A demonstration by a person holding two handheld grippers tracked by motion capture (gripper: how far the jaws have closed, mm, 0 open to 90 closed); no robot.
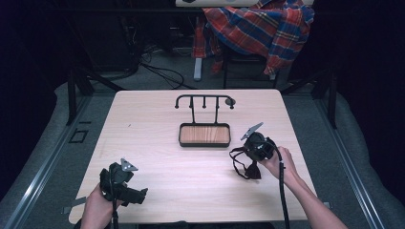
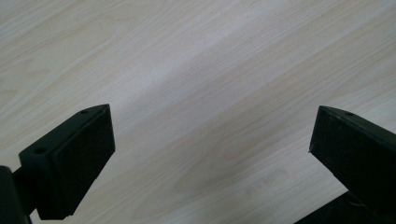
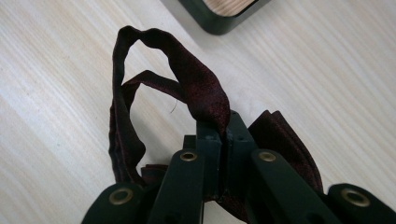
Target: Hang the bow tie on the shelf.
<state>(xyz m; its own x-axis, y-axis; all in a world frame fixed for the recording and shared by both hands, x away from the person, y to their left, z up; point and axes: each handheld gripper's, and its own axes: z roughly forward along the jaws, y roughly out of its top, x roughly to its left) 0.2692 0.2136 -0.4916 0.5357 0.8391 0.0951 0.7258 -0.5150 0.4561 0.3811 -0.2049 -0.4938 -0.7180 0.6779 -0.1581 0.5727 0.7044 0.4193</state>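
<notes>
Pinching a dark maroon bow tie (image 3: pixel 205 100) by its strap, right claw (image 3: pixel 224 128) at 4 o'clock on the counter (image 1: pixel 167 157) | left claw (image 2: pixel 210 158) spread over bare wood at 7 o'clock | hook stand with wooden tray (image 1: pixel 204 134) centre | plaid shirt (image 1: pixel 258 26) on a chair at 12 o'clock, cables on grey floor (image 1: pixel 162 71)

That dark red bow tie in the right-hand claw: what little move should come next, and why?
Probably lift it toward the hook stand. The right gripper is shut on the bow tie strap, the loop hangs free, and the stand's hooks are bare.
</notes>
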